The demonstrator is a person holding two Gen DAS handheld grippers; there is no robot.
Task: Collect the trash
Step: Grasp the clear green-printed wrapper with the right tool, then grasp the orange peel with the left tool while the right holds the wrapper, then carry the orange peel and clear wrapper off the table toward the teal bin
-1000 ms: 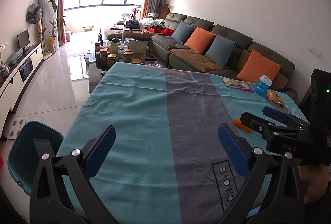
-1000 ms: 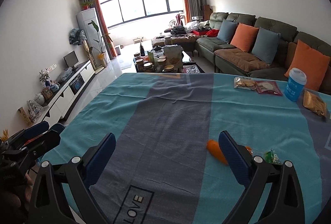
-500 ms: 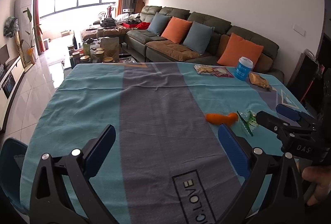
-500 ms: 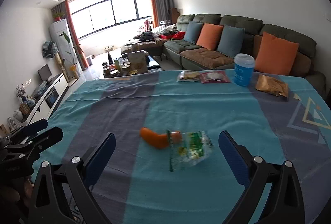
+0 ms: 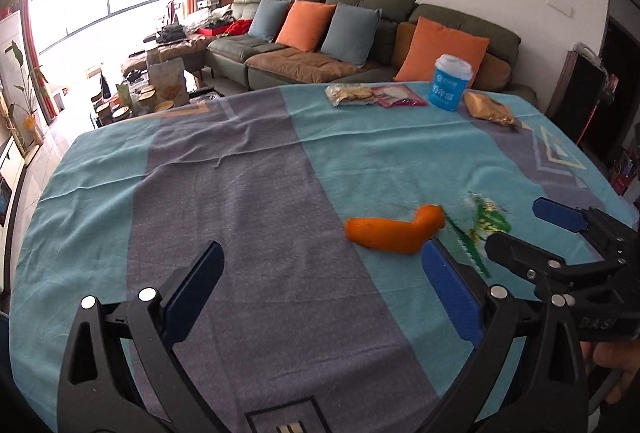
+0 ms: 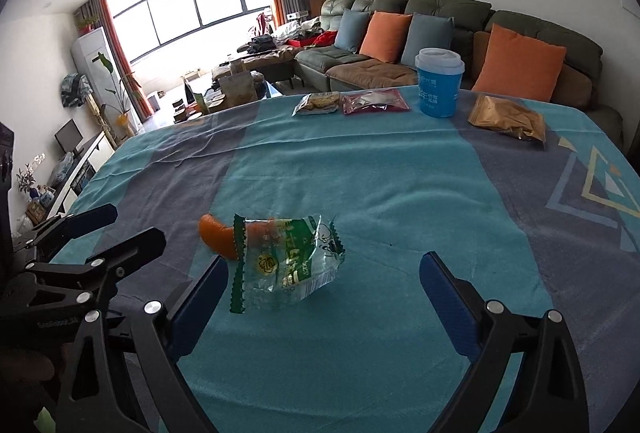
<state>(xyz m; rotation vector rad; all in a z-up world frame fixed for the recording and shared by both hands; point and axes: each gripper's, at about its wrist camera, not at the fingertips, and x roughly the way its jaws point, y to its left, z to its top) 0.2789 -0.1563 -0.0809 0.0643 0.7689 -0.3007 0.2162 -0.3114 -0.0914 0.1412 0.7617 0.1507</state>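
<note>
An orange peel-like piece (image 5: 394,231) lies on the teal and grey tablecloth, with a clear green-printed wrapper (image 5: 482,223) right beside it. In the right wrist view the wrapper (image 6: 284,263) sits just ahead of my open right gripper (image 6: 322,297), with the orange piece (image 6: 218,235) behind its left edge. My left gripper (image 5: 320,285) is open and empty, with the orange piece just beyond its right finger. The right gripper also shows in the left wrist view (image 5: 532,229), beside the wrapper.
At the table's far side lie a biscuit packet (image 6: 318,103), a red packet (image 6: 374,101), a blue cup with a white lid (image 6: 438,87) and a brown bag (image 6: 508,119). A sofa (image 6: 440,33) stands behind the table. A coffee table (image 5: 156,93) stands far left.
Both grippers have swung right and closed in on the orange piece and wrapper, which now look larger and nearer. Both grippers stay open. The blue bin at lower left has left the view.
</note>
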